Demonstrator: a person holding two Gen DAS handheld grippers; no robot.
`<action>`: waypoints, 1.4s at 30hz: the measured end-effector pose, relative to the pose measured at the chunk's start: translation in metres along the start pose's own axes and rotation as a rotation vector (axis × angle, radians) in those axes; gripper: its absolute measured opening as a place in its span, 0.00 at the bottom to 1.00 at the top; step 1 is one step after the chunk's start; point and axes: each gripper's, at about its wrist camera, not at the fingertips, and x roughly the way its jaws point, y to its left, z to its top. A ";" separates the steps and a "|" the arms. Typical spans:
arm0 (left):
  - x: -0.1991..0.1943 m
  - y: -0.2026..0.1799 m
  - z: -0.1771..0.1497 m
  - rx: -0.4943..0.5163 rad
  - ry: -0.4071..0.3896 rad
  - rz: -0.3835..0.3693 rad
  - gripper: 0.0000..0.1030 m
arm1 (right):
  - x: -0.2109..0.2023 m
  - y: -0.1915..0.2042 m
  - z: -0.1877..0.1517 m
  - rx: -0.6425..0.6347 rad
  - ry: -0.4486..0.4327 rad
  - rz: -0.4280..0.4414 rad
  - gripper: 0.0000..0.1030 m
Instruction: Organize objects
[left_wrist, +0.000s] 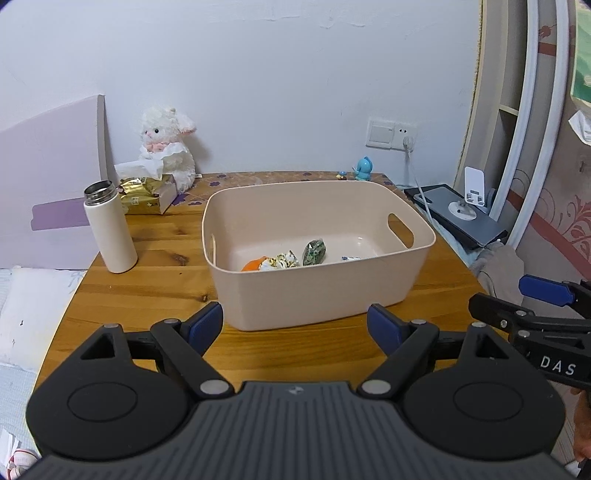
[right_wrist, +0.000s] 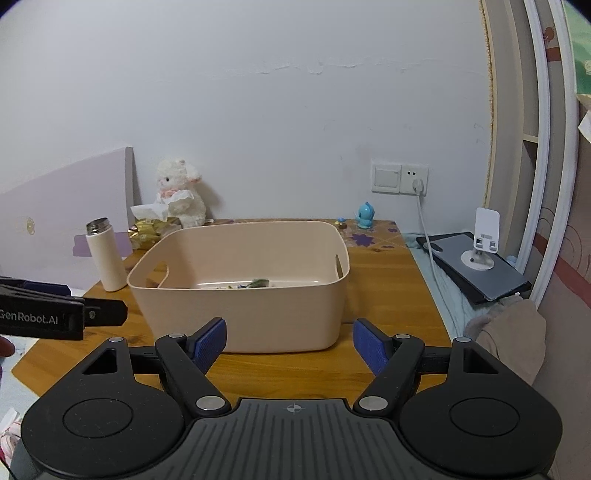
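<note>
A beige plastic basket (left_wrist: 325, 295) (right_wrist: 240, 314) with cut-out handles stands in the middle of the wooden table (left_wrist: 155, 295). Inside lie several small items: an orange piece (left_wrist: 252, 265), white-and-gold wrapped bits (left_wrist: 284, 260) and a dark green packet (left_wrist: 314, 252). My left gripper (left_wrist: 295, 326) hovers open just in front of the basket's near wall, nothing between its blue pads. My right gripper (right_wrist: 290, 341) is open too, in front of the basket, empty. Each gripper shows at the edge of the other's view.
A white bottle (left_wrist: 110, 228) with no cap stands left of the basket. Behind it are a gold tissue box (left_wrist: 147, 194) and a white plush lamb (left_wrist: 168, 146). A blue figurine (left_wrist: 364, 168) sits at the table's back. Right of the table lie a dark tablet (left_wrist: 458, 218) and a phone stand (left_wrist: 472, 192).
</note>
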 end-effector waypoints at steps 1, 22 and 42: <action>-0.004 -0.001 -0.003 0.000 -0.002 0.002 0.84 | -0.003 0.000 -0.001 0.000 -0.002 0.002 0.75; -0.068 0.006 -0.040 0.010 -0.025 0.016 0.84 | -0.047 0.014 -0.020 -0.030 -0.011 -0.020 0.75; -0.077 0.006 -0.044 -0.011 -0.023 -0.007 0.92 | -0.055 0.011 -0.023 -0.028 -0.009 -0.038 0.75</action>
